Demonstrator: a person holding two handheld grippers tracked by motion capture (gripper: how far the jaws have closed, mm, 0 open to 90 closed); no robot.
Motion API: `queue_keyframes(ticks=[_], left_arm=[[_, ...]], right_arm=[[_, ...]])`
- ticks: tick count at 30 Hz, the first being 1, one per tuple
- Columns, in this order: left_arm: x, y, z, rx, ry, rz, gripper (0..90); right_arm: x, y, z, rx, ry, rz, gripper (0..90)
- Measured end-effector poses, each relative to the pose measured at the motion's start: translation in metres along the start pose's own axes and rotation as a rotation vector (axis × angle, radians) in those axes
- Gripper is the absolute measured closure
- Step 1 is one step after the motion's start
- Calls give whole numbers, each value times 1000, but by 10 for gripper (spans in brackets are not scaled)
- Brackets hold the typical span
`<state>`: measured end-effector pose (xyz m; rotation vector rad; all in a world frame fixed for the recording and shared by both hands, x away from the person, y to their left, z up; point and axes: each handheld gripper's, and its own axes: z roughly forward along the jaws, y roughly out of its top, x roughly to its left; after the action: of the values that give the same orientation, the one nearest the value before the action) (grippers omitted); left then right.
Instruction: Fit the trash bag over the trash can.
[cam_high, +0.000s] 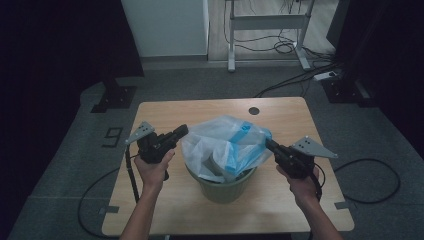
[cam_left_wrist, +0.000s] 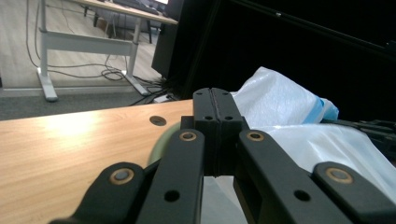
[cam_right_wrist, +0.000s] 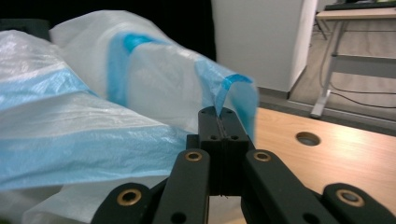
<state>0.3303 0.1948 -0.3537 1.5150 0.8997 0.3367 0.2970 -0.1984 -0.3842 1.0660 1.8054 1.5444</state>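
Work in hand: fitting a thin plastic bag (cam_high: 227, 145) into a small bin (cam_high: 223, 187); the bag is in the bin but its top stands bunched above the rim, so I judge the lining step about half done.
Landmark: the bin, standing near the middle of the wooden counter (cam_high: 165, 112), toward the person's edge.
Bag position: rising out of the bin's mouth and billowing above it, wider than the bin on both sides.
Left gripper (cam_high: 181, 131): just left of the bin, at the bag's left edge; jaws pressed together, pinching film there as far as the high view suggests, though the left gripper view does not show film between the tips.
Right gripper (cam_high: 268, 144): just right of the bin; jaws pressed together on a blue strip of the bag (cam_right_wrist: 229, 88), which curls up out of the tips.
Next move, as I judge it: draw the two edges apart and down over the bin's rim, evenly, so the film neither tears nor slips free.
Bag material: translucent white film with blue bands, crinkled, limp, glossy.
Bin: pale green, round, tapering, smooth-walled.
Counter: light wood grain, rounded corners, a round cable hole (cam_high: 254, 110) beyond the bin.
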Motion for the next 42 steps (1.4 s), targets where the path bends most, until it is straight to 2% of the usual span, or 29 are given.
queue_keyframes(ticks=[6, 9, 10, 11, 13, 17, 22, 26, 33, 42], left_arm=[[1, 4, -6, -26, 14, 14, 900], [-2, -1, -17, -41, 5, 23, 900], [-4, -8, -26, -43, -2, 29, 900], [-4, -8, -26, -43, -2, 29, 900], [-5, -16, -34, -41, -12, 26, 900], [-4, -30, -51, -47, -27, 17, 900], [-3, -45, -69, -60, -40, -1, 900], [-1, -58, -80, -63, -58, -23, 900], [7, -81, -88, -43, -57, -54, 900], [16, -106, -92, -12, -36, -88, 900]], right_arm=[[-11, 14, -1, -26, -37, -1, 890], [-9, 15, -5, -36, -33, -9, 890], [-7, 14, -8, -37, -27, -10, 890], [-7, 14, -8, -37, -27, -10, 890], [-2, 7, -17, -29, 2, -14, 890], [5, -2, -34, -22, 52, 9, 890], [12, -20, -51, -7, 81, 9, 890], [11, -37, -59, 7, 105, 46, 891], [12, -66, -59, 67, 129, 63, 890], [17, -97, -44, 143, 149, 80, 891]])
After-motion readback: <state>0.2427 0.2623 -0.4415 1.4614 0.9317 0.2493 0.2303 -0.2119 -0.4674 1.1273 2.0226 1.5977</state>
